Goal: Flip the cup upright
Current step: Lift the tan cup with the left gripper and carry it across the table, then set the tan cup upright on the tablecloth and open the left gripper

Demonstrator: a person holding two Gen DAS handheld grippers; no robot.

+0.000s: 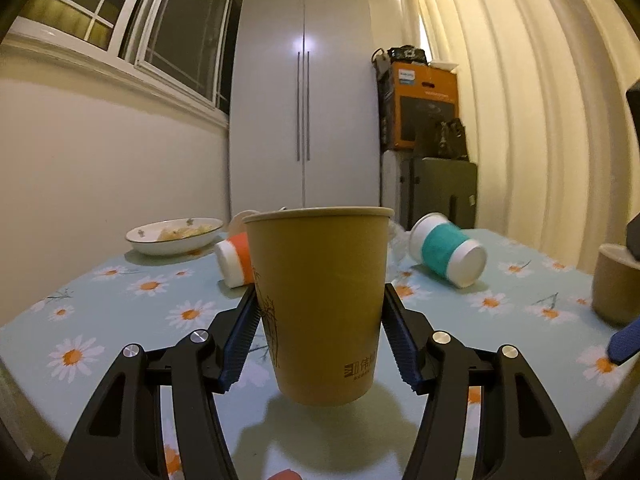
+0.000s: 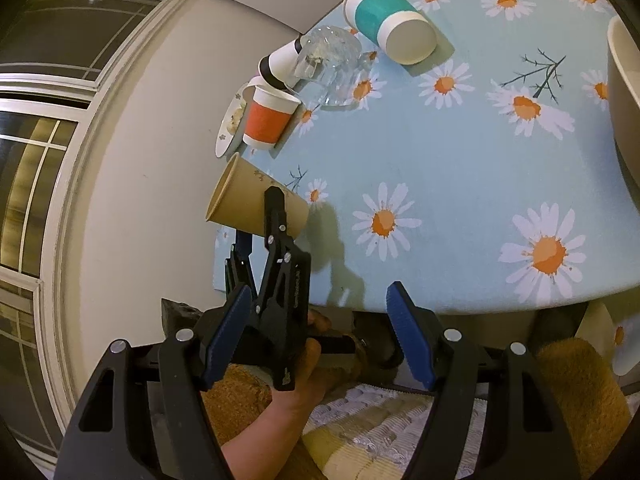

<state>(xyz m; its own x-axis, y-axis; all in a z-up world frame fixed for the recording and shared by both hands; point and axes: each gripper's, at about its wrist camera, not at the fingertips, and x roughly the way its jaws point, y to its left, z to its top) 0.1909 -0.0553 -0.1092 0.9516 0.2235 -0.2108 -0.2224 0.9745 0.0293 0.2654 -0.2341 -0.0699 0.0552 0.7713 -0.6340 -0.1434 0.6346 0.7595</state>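
A tan paper cup stands upright, mouth up, between my left gripper's blue pads, its base on or just above the daisy tablecloth. The pads flank the cup; the right pad shows a small gap. In the right wrist view the same cup sits in the left gripper near the table's edge. My right gripper is open and empty, off the table above a lap. A teal-banded cup and an orange-banded cup lie on their sides behind.
A bowl with food sits at the back left. A clear glass lies between the banded cups. A beige cup stands at the right edge. A white cabinet and boxes stand behind the table.
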